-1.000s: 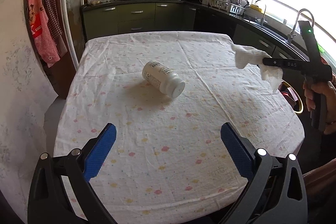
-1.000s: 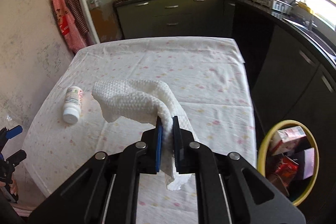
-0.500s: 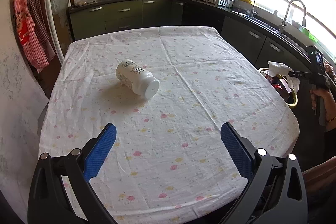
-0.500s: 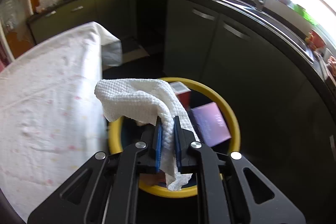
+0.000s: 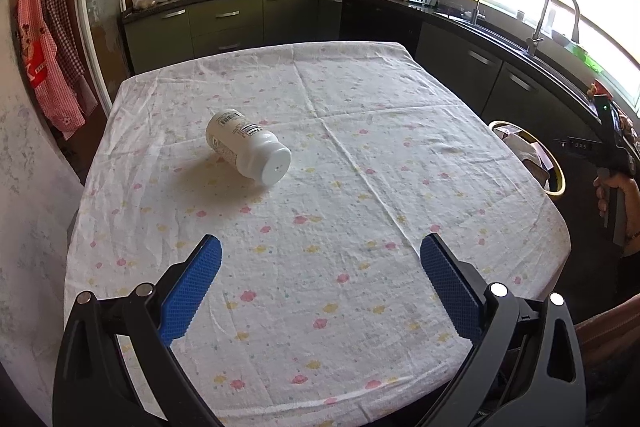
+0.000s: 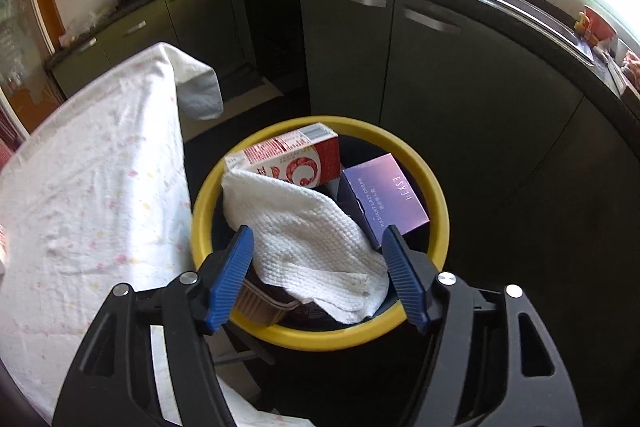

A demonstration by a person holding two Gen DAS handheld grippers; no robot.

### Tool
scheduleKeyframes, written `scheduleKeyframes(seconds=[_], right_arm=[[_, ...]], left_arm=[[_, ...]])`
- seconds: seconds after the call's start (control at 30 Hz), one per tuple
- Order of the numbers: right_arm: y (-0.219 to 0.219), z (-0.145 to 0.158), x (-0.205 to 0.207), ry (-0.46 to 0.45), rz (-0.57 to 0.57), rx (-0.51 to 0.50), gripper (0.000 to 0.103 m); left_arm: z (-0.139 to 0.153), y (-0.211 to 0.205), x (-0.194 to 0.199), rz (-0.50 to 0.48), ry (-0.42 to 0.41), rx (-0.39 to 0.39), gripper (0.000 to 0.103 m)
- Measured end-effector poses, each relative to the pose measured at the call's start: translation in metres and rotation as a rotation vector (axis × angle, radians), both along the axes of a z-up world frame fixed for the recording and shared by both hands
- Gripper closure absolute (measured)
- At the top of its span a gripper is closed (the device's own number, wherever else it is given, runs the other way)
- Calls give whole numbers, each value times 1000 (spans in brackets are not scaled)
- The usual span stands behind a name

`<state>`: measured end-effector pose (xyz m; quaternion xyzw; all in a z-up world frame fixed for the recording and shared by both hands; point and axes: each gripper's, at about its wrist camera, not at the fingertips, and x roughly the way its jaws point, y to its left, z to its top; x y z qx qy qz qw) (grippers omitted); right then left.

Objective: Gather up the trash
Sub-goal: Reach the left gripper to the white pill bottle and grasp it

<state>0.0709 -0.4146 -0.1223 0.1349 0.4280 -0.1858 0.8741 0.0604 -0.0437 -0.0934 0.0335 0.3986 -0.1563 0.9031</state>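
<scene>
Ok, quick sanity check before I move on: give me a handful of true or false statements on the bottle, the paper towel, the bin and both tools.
1. The white bottle lies on its side on the tablecloth. True.
2. The paper towel is clamped between the pads of the right tool. False: its jaws are opening and the pads stand clear of the towel, which lies in the yellow-rimmed bin.
3. The bin holds a red-and-white carton and a purple box. True.
4. The left tool grips the bottle. False: it is open and empty, with the bottle well ahead of it.
5. The bin stands on the table. False: it stands beside the table edge, lower down.
</scene>
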Motion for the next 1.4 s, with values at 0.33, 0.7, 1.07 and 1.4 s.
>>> scheduleKeyframes(seconds=[0.33,0.7,1.07,1.4], right_arm=[[44,40,-22,-143,109,57,34],[112,46,-2,-149,279,124,32],[136,44,28,-111,277,127,32],[151,44,47,-90,292,132,32]], left_arm=[[16,7,24,-194,-87,-4,5],[3,28,112,-429,-71,147,5],[-26,37,152,-550,-8,141,5],[-35,28,166,-624,26,127,5]])
